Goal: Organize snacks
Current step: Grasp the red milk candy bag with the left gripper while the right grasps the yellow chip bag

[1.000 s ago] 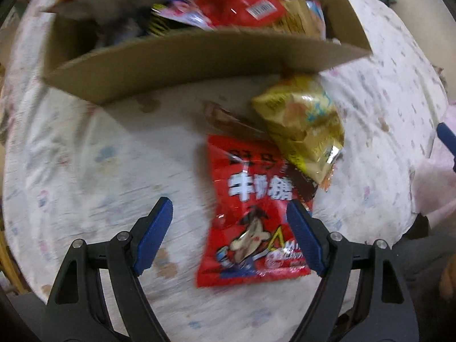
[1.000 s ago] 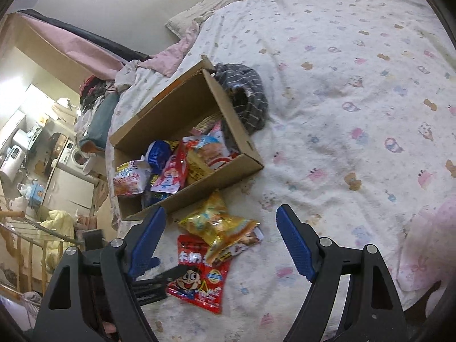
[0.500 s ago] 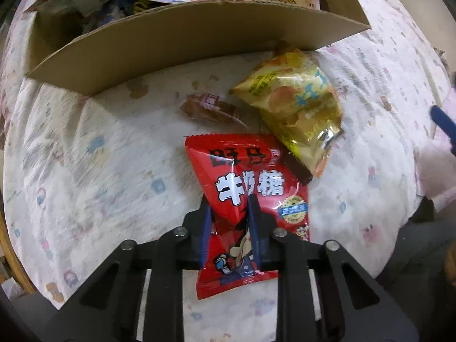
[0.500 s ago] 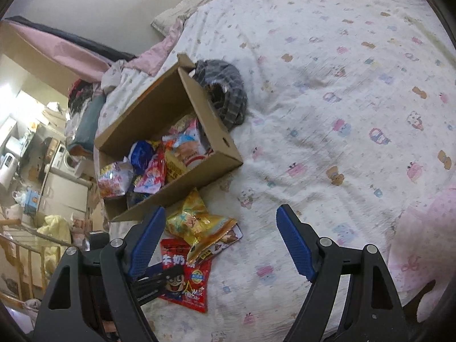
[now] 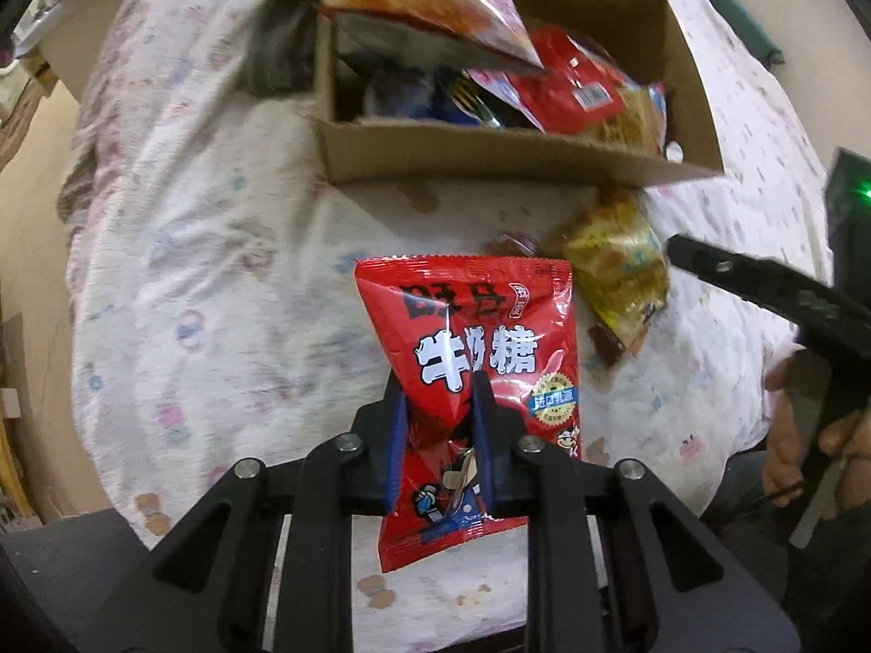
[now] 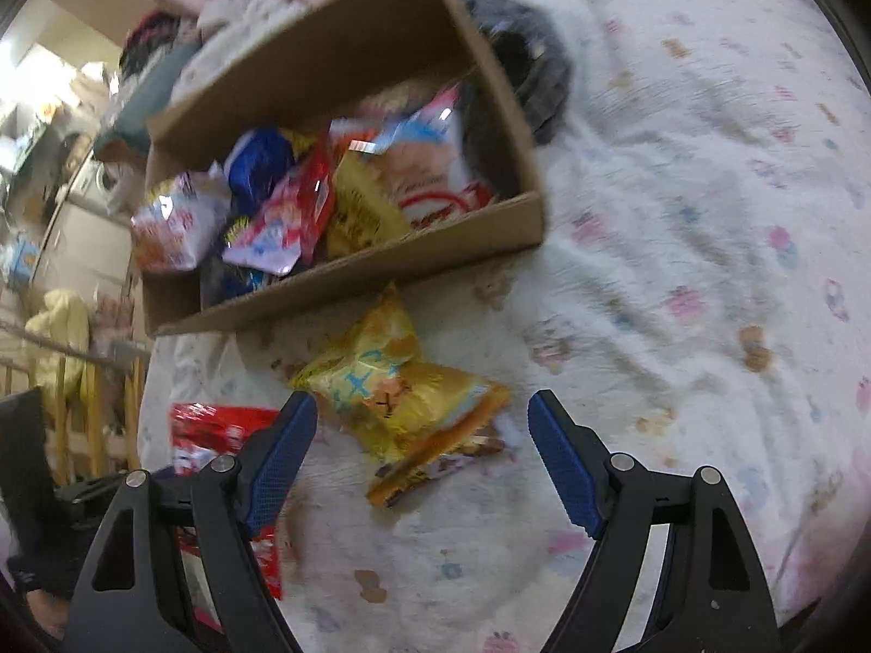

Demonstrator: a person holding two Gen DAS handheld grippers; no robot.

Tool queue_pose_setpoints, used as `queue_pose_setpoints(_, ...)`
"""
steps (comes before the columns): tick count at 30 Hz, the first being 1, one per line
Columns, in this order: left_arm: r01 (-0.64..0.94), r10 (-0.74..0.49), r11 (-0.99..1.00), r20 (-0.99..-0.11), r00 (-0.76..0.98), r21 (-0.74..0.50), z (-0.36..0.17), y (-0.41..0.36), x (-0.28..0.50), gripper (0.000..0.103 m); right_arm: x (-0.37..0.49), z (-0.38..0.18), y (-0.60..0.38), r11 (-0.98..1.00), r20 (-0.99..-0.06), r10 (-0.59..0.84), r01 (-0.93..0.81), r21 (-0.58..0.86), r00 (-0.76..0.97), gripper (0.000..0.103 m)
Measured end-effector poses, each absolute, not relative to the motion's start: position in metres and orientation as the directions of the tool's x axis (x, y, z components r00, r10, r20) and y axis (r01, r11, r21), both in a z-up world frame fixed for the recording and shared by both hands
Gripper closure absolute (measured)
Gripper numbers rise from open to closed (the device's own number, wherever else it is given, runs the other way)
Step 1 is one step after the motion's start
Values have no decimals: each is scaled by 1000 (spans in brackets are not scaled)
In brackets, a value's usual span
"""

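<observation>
My left gripper is shut on a red candy bag and holds it lifted above the bed, in front of the cardboard box. The red bag also shows in the right wrist view at lower left. My right gripper is open and empty, just above a yellow snack bag that lies on the bed below the box. The yellow bag also shows in the left wrist view. A small brown wrapped snack lies beside it. The box holds several snack packs.
The bed sheet is white with small prints. A dark grey cloth lies behind the box. The right gripper's arm and the person's hand show at the right of the left wrist view. Furniture and a wooden rail stand beyond the bed's left edge.
My left gripper closed on the red candy bag and lifted it off the bed. My right gripper came down close to the yellow snack bag, still open.
</observation>
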State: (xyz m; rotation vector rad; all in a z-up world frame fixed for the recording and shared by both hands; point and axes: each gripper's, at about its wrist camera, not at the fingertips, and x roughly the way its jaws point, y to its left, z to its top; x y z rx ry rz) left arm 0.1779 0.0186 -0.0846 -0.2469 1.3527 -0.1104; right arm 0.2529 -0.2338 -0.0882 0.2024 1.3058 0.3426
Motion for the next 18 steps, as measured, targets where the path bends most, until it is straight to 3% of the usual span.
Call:
queue_pose_setpoints(9, -145, -207, 958, -947, 247, -247, -85, 61, 174, 85, 256, -117, -159, 894, -966, 195, -436, 104, 171, 21)
queue_pose_setpoints(16, -167, -195, 955, -946, 259, -243, -85, 64, 172, 85, 258, -128, -146, 891, -966, 188, -446, 90, 180, 21)
queue_pose_setpoints(18, -170, -189, 957, -947, 260, -237, -85, 66, 169, 85, 258, -130, -146, 890, -965, 191, -448, 92, 181, 29)
